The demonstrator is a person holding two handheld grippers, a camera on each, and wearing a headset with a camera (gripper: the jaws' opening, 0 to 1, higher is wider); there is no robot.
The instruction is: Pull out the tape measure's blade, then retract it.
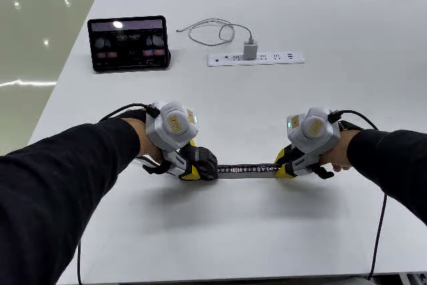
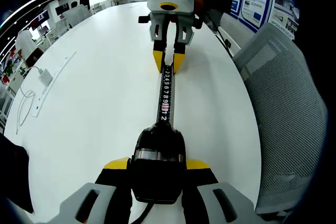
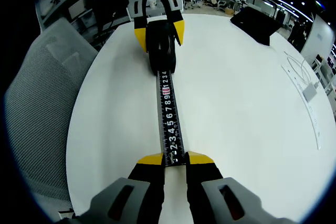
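Surface: broad white tabletop [image 1: 347, 25], with glossy pale floor beyond its left edge in the head view.
Left hand: grey, yellow-tipped left tool [image 2: 157, 164], clamped narrowly on both flanks of the black block-shaped tape measure case [image 2: 157, 148]; held low at the near left of the tabletop in the head view, black sleeve behind it.
Right hand: matching right tool [image 3: 176, 158], closed almost fully, yellow tips pinching the free end of the blade [image 3: 167, 108]; held low at the near right in the head view, well apart from the left tool.
Span: narrow pale blade with black numerals and one red mark, drawn straight and level from the case mouth to the right tool, close along the tabletop; cannot tell whether touching it.
Numerals: lowest at the right tool's end, rising toward the case.
Far left: black rectangular tablet [image 1: 129, 43], screen lit, propped at a tilt.
Far middle: long white power strip [image 1: 255, 58] carrying a small white plug-in charger [image 1: 250, 50]; thin white cable [image 1: 213, 31] looped just behind.
Beside the tabletop: grey mesh chair back [image 2: 283, 103], near the edge in both gripper views.
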